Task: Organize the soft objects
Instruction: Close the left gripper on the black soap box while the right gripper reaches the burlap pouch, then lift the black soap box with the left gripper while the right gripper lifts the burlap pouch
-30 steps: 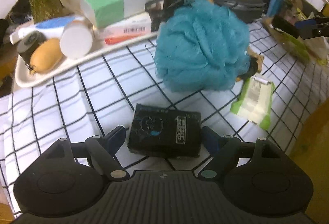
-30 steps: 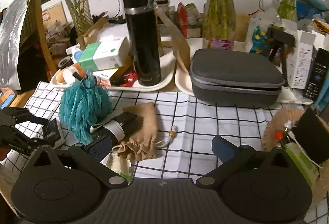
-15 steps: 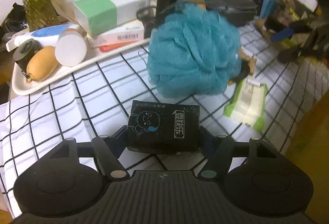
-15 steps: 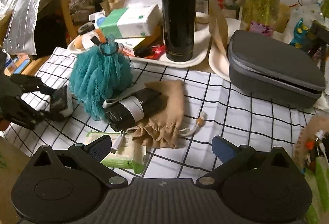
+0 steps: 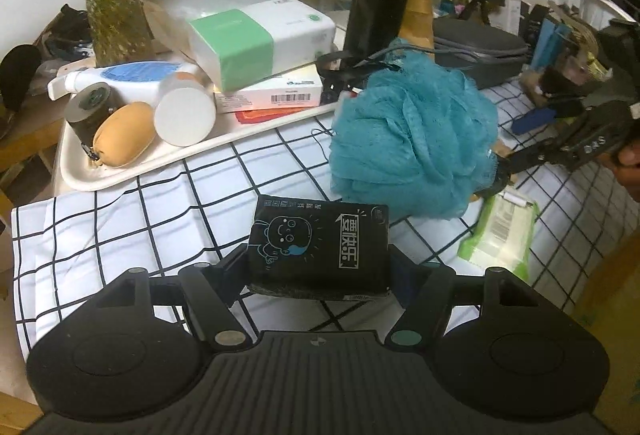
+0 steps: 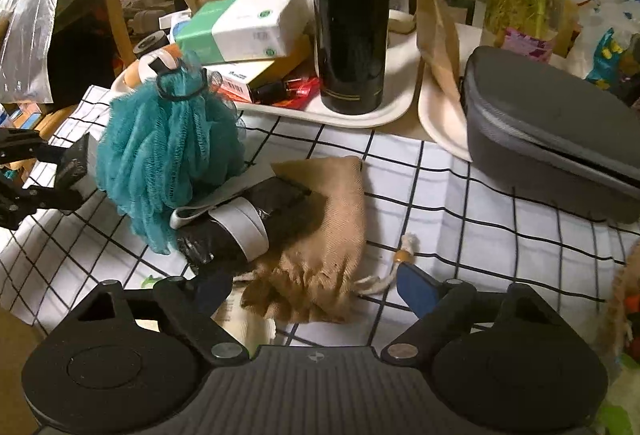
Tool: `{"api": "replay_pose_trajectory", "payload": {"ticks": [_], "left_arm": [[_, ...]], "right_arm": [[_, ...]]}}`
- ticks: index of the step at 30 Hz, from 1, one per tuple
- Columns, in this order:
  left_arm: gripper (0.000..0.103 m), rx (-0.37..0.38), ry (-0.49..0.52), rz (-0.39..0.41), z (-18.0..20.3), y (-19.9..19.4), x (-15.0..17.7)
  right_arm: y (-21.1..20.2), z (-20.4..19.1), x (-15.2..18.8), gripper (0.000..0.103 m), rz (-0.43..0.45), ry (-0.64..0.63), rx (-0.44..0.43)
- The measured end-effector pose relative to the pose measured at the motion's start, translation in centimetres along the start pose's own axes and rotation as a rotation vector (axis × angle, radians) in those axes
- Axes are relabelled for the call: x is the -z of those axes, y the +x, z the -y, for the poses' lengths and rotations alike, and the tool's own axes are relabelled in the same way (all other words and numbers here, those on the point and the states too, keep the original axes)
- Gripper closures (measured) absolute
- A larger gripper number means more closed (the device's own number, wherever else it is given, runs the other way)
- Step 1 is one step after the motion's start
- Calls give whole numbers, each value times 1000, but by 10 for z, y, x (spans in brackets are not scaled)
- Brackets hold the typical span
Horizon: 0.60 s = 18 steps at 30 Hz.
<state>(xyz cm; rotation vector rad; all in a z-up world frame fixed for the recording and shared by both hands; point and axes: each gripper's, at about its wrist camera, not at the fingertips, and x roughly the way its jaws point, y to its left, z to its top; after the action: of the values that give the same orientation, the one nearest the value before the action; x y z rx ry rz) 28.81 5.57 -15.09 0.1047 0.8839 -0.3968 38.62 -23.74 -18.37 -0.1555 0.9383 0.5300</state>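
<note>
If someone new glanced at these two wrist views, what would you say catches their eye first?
Probably the fluffy teal mesh bath pouf, sitting mid-table on the black-gridded white cloth. Next, the black tissue packet with a blue cartoon face, clamped in the left gripper. In the right wrist view, the tall black steel flask stands on a white tray, while the right gripper closes around a tan drawstring pouch.

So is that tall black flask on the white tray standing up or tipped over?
Upright. The tall black cylindrical flask stands on its base on the white plastic tray, its sides running straight up beside the green and white tissue box.
</note>
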Motion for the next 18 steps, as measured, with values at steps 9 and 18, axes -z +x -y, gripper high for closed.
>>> {"api": "replay_pose_trajectory", "payload": {"ticks": [9,18], "left_arm": [[34,0,22,-54,1,8,2],[34,-48,48,-13,3,1,2]], "right_arm": [[23,1,4,40,-15,3,-18],[20,-5,5,81,-53,30,-22]]}}
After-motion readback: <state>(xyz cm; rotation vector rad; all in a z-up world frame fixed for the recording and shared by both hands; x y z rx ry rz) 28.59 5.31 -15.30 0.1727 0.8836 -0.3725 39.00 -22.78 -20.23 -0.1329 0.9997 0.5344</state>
